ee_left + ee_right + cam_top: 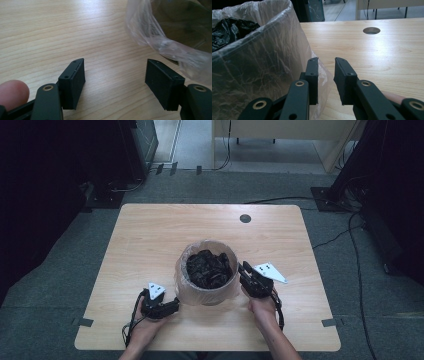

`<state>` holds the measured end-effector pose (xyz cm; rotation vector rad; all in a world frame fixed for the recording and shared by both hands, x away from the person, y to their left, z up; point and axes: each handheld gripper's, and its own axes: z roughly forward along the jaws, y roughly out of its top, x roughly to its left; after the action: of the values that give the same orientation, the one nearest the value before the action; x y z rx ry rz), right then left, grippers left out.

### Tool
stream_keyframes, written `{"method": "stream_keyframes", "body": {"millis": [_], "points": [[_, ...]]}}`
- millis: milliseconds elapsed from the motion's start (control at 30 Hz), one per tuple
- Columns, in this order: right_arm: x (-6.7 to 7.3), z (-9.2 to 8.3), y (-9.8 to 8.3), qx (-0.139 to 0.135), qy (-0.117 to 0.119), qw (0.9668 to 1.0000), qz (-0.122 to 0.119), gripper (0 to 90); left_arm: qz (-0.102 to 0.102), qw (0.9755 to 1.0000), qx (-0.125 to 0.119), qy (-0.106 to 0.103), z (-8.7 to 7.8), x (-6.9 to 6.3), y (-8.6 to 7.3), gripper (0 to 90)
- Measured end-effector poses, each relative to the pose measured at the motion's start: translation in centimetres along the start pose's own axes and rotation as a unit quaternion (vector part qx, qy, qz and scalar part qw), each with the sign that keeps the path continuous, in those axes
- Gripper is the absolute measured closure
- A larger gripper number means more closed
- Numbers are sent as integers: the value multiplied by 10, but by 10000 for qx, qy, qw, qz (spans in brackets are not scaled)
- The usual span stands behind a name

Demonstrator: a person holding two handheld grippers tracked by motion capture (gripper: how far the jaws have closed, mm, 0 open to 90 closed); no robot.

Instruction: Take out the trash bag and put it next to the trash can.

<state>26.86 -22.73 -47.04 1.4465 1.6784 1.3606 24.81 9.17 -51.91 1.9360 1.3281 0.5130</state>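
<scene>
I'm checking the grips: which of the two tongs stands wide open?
The left tongs, at the bin's near left side: a wide gap with only bare table between the jaws. The right tongs stand much narrower, beside the clear bag.

From above, my workspace looks dim: the tabletop (150, 245) is evenly lit, while the room goes nearly black at nine and three o'clock. Soft shadows pool under my left gripper (172, 307). Its own view is brighter, with pale glare on the wood at twelve o'clock and a blurred fingertip (12, 93) at eight. The clear bin liner (262, 67) glints white along its creases, sharp enough.
</scene>
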Motion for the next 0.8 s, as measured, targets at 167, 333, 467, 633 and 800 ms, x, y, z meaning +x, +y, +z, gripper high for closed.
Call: {"method": "stream_keyframes", "body": {"millis": [167,333,467,633,800], "points": [[3,2,-2,49,38,10000,20,743,118,9999,-49,-63,3,-10,3,315],[6,2,-3,56,46,10000,32,749,109,9998,-171,-54,1,-11,8,330],[5,3,-4,73,44,10000,18,749,43,9996,-274,-64,-1,-9,9,360],[5,4,-5,108,36,9999,0,745,69,9990,-441,-74,-4,-12,12,410],[5,2,-6,120,41,9999,-6,743,99,9976,-677,-68,-10,-15,16,466]]}}
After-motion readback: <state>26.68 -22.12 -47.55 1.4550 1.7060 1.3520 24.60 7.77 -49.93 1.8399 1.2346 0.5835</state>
